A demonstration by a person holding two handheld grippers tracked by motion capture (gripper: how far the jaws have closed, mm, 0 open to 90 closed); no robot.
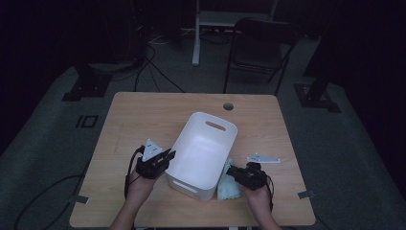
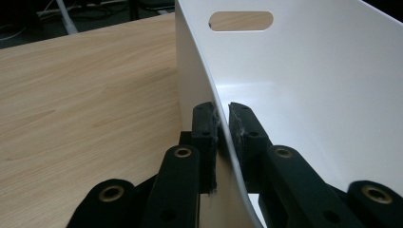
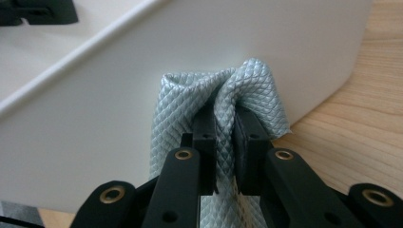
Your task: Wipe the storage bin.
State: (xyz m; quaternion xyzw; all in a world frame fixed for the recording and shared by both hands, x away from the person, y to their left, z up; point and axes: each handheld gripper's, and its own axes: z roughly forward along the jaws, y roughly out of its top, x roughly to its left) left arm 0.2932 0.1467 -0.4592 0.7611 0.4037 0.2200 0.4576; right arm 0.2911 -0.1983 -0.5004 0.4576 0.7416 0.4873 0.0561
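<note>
Right gripper view: jaws of the right gripper pinch a fold of pale quilted cloth against the bin's outer wall.
Soft, light and limp, the cloth bunches; gripping a gathered fold suits it. The left gripper clamps the smooth, stiff white plastic bin by its thin rim.

Smooth white plastic bin, quilted pale cloth, matt wood-grain table
</note>
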